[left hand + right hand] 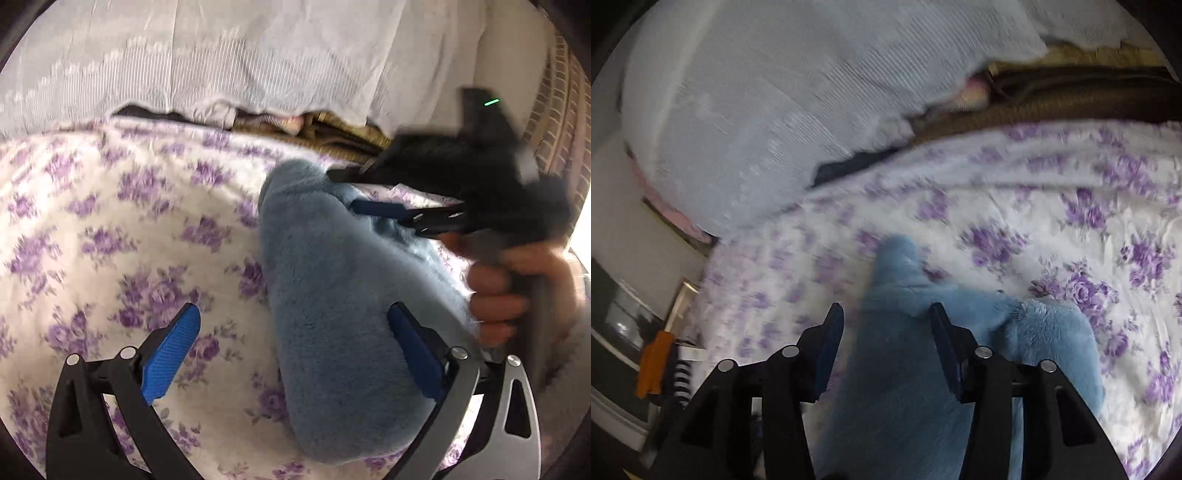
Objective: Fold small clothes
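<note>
Blue fleece garment (343, 314) is lying bunched on the floral bedsheet (110, 229). Your left gripper (295, 325) is wide open with nothing held, and the right gripper (886, 325) is partly open over the fleece, not pinching it. Grab one edge only, then pull flat.

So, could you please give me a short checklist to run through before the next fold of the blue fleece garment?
1. Left gripper open and free of cloth: ok, jaws stand wide with nothing pinched.
2. Right gripper released: ok, jaws apart over the blue fleece garment, pads not pressing on it.
3. Garment flat on the floral sheet: not ok, it lies bunched lengthwise.
4. Sleeves or edges identifiable for a grasp: cannot tell, motion blur hides them.
5. White lace cloth apart from the garment: ok.
</note>
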The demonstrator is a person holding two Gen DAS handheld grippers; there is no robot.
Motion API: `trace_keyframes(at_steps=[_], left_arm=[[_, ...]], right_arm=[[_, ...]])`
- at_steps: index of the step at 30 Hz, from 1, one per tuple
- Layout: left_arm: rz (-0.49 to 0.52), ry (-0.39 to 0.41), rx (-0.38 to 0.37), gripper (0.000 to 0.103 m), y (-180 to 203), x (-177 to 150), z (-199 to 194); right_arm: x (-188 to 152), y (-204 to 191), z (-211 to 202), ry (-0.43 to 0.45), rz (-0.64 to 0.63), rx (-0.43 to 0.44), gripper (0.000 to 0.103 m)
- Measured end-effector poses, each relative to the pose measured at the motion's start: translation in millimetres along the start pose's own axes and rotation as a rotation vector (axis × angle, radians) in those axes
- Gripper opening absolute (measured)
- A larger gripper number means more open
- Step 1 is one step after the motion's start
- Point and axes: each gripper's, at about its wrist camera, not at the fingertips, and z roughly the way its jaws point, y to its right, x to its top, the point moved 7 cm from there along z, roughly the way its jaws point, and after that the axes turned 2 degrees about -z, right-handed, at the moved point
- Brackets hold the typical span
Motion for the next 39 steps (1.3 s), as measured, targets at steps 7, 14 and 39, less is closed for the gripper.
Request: trace_keyframes(at_steps=[7,14,39], left_arm=[[-0.074,-0.09,-0.095,0.099,-8,-12,17],[-0.082,0.051,-0.128,0.098,-2,1,-22],[-0.092,-0.024,-0.144,0.098,2,-16,-29]], right_arm=[[-9,9,-34,0.078,0.054,0.005,0.042],[-80,20,-107,0.225,0.022,-0.093,0.048],[-162,58,-115,0.304,0.29,0.127,0.089]])
